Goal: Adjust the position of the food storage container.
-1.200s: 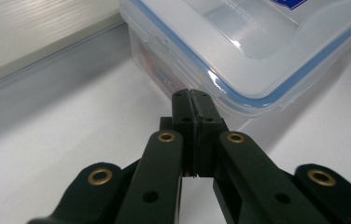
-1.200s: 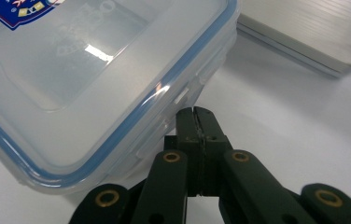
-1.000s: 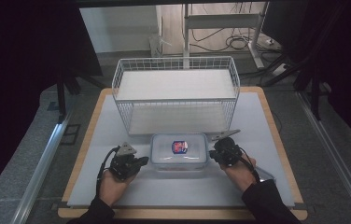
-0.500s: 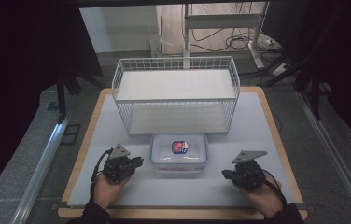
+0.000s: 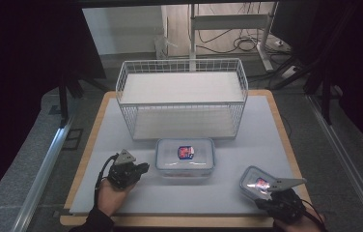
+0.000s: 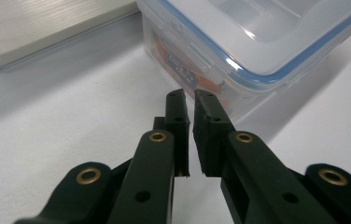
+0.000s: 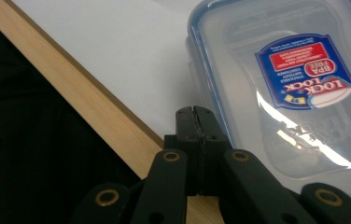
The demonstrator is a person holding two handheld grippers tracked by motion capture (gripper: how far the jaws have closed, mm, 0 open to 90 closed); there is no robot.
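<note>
Tabletop [image 5: 266, 125] spans centre frame; wire basket [image 5: 182, 99] sits upper centre. Container [image 5: 185, 155] rests centre frame, just below the basket.

Change: a sec. ago the lid [image 5: 256, 183] was on or at the container, w/ both grippers at its sides. The lid is now off, at lower right of the high view near the tabletop edge. Judged: lid removal done; container body open.

Right gripper [image 5: 272, 199]: jaws together, clamped on the lid's rim edge; the right gripper view shows the lid [image 7: 285, 93] beside the pressed tips.

Left gripper [image 5: 142, 168]: jaws nearly together, a thin slit, nothing between; tips just beside the container's side latch [image 6: 201, 58], contact not confirmed.
</note>
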